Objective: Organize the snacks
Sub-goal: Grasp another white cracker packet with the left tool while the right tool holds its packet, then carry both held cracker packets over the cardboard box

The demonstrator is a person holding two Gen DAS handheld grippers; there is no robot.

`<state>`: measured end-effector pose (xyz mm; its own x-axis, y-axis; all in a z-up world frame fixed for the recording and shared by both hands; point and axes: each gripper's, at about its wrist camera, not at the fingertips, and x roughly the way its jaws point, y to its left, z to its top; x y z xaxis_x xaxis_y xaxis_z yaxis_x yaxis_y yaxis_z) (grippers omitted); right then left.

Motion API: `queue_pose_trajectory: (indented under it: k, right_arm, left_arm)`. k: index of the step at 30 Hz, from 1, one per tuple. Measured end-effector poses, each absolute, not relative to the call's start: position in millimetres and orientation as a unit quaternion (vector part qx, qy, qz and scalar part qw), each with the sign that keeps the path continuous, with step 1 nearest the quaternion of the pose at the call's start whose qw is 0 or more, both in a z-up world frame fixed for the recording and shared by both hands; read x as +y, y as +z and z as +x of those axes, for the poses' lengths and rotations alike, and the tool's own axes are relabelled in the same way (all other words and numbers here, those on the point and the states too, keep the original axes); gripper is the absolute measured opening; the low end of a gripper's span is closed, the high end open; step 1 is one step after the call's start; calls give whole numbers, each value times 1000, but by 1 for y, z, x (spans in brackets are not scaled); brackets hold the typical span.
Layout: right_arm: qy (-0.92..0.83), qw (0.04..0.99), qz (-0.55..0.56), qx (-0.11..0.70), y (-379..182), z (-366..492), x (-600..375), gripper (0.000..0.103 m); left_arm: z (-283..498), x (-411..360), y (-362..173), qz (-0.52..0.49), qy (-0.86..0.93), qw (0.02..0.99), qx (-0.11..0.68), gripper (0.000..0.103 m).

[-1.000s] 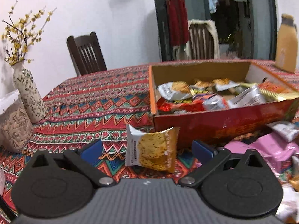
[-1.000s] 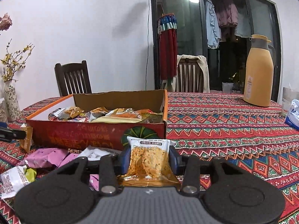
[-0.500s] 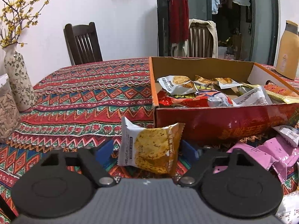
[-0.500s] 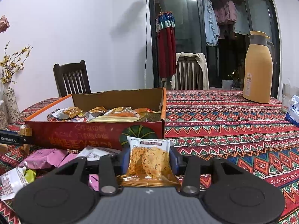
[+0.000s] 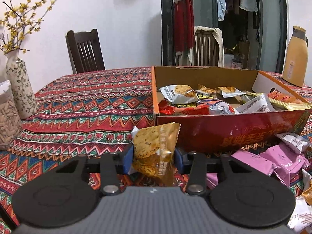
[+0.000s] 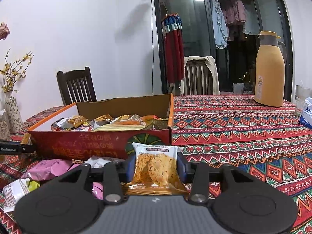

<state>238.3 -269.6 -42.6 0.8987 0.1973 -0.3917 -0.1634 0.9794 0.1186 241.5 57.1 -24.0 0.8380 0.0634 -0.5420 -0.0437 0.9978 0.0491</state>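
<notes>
My left gripper is shut on a gold cracker packet, held upright just in front of the red snack box. My right gripper is shut on a white-and-gold biscuit packet, also just in front of the red box. The box holds several mixed snack packets. Loose pink packets and white packets lie on the tablecloth in front of the box, and also show in the right wrist view. The left gripper's tip shows at the left edge of the right wrist view.
A flowered vase and a jar of seeds stand at the left. A yellow thermos stands at the back right, with a blue-and-white pack at the right edge. Chairs stand behind the patterned table.
My left gripper's jaws have closed on the gold cracker packet, which now stands narrower and upright between them. My right gripper has held its biscuit packet throughout and barely moved.
</notes>
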Motion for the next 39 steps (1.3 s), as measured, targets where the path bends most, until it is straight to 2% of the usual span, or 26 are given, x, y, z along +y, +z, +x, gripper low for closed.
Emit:
queue_pose_trajectory:
  k: [15,23,32,39]
  right_arm:
    - [95,980,36,168,-37,225,-268,42]
    - [111,982,50,144,-9,212,-267,42]
    - [144,984,39,97,53,248,-224,42]
    - [122,985,40,117,39,307,-201,42]
  left_arm:
    - [194,50,-6,-11,23,968,249,40]
    - [186,37,25,-14,2,977,213,40]
    - [224,2,60,-3,-26,982,186,40]
    - [276,-8,60,-22,-9,981,193,40]
